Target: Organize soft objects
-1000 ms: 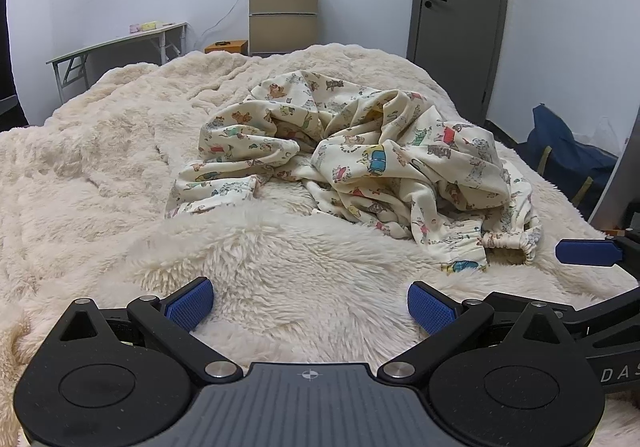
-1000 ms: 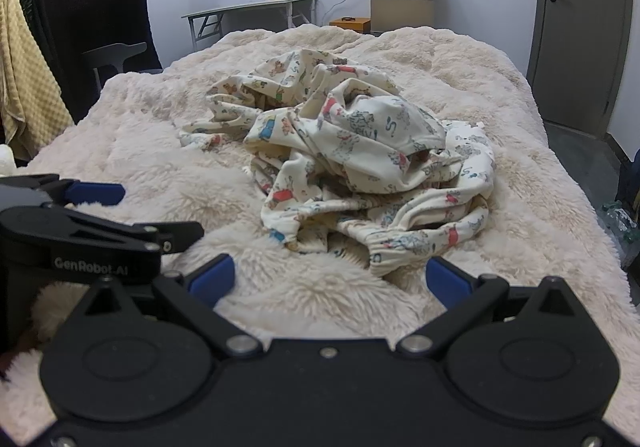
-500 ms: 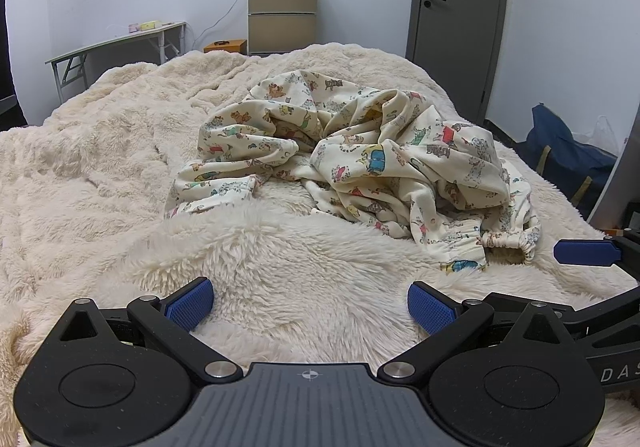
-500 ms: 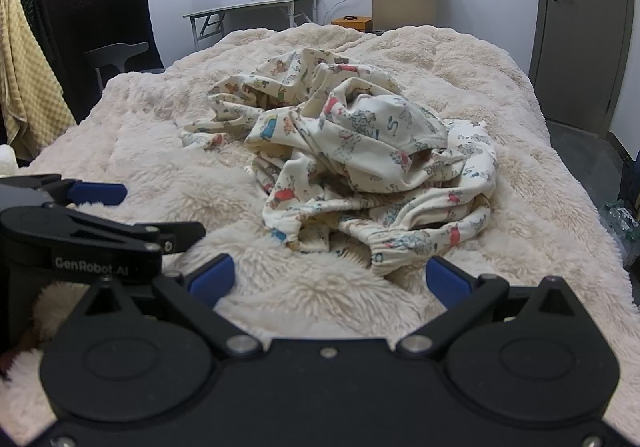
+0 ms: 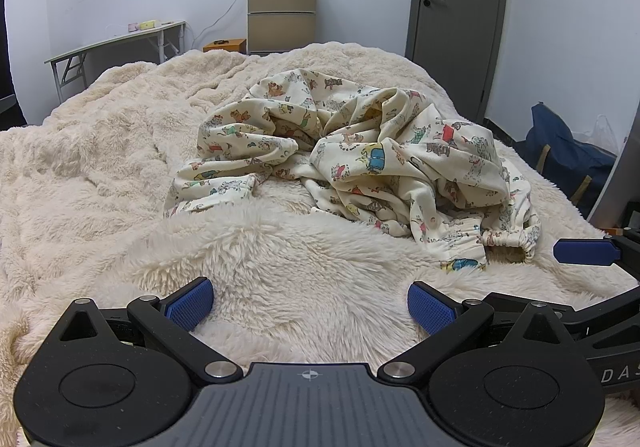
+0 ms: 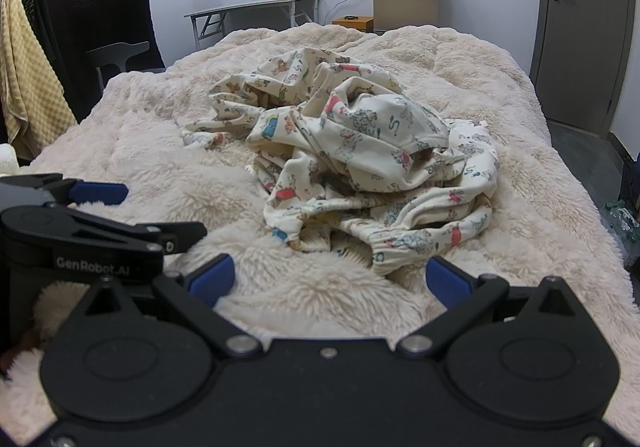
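A: Start at the tools. How do they stand?

B: The left gripper (image 5: 310,305) sits low at the bottom of the left wrist view, its blue pads (image 5: 188,305) spread wide apart with nothing but fleece between them. The right gripper (image 6: 330,279) is the same in its own view: jaws wide apart, gripping nothing. Each one shows at the edge of the other's picture, side by side over the near end of the bed.

A: And the cloth?

B: The printed garment (image 5: 360,163) lies crumpled in the middle of the left wrist view, on the cream fleece blanket (image 5: 100,167), apart from both tools. It is cream with small coloured cartoon figures.

A: Which way does it run?

B: In the left wrist view its long axis goes from the centre-left of the frame to the lower right. A flat sleeve or leg (image 5: 212,187) points toward the left edge; an elasticated cuff (image 5: 508,239) ends the heap at lower right. In the right wrist view the elasticated opening (image 6: 404,243) faces the camera, just above that gripper's right pad. Whether it is one garment or two, I cannot tell.

A: Beyond the bed?

B: A small fridge (image 5: 282,5) at top centre, a grey door (image 5: 460,15) upper right, a folding table (image 5: 116,43) at left.
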Demonstrator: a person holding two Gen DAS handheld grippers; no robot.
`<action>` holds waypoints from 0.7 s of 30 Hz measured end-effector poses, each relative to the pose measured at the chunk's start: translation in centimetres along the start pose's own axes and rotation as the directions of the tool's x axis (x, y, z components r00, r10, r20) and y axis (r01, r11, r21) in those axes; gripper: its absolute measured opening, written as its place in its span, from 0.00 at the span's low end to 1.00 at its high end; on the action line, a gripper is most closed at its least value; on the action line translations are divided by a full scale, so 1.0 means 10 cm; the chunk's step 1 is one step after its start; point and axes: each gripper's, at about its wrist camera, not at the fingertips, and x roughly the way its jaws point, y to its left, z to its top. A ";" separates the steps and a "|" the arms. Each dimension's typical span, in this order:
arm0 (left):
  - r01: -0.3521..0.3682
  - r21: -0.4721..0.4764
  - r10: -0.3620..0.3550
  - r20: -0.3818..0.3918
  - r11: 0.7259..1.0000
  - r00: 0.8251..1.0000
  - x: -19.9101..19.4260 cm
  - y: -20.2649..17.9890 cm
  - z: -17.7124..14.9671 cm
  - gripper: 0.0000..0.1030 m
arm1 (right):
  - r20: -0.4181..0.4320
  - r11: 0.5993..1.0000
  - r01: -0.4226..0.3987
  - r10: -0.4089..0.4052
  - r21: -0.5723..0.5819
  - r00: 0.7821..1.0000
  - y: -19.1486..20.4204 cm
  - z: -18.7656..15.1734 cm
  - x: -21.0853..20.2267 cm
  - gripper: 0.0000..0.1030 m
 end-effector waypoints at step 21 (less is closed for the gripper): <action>0.002 0.003 -0.002 -0.003 1.000 1.000 0.01 0.01 -0.01 1.00 | -0.001 1.000 -0.002 0.002 -0.003 1.000 0.01 -0.01 0.00 1.00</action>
